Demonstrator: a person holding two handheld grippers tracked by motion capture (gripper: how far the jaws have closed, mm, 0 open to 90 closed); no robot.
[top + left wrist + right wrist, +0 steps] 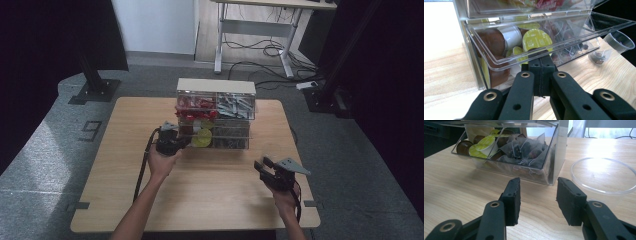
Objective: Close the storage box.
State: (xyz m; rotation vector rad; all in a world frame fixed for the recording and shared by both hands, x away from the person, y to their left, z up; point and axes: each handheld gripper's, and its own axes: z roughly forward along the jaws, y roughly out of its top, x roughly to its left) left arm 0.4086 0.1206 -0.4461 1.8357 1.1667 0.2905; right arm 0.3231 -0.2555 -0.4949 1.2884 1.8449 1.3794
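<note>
A clear acrylic organizer (216, 86) stands at the back middle of the wooden table (125, 190). Its lower drawer (499, 62) is pulled out and holds yellow-lidded capsules (536, 40), brown capsules (492, 40) and tea bags (524, 150). My left gripper (186, 142) is at the drawer's front left. In the left gripper view its jaws (540, 57) are shut on the drawer's front rim. My right gripper (261, 164) hovers over the table's front right, and its jaws (538, 187) are open with nothing between them, pointing at the organizer's corner.
A clear plastic cup (602, 176) stands on the table right of the organizer, and a loose tea bag (600, 56) lies beside the cup (619, 41). The upper drawers hold red items (195, 104) and grey packets (235, 105). A desk frame (255, 35) and cables stand behind.
</note>
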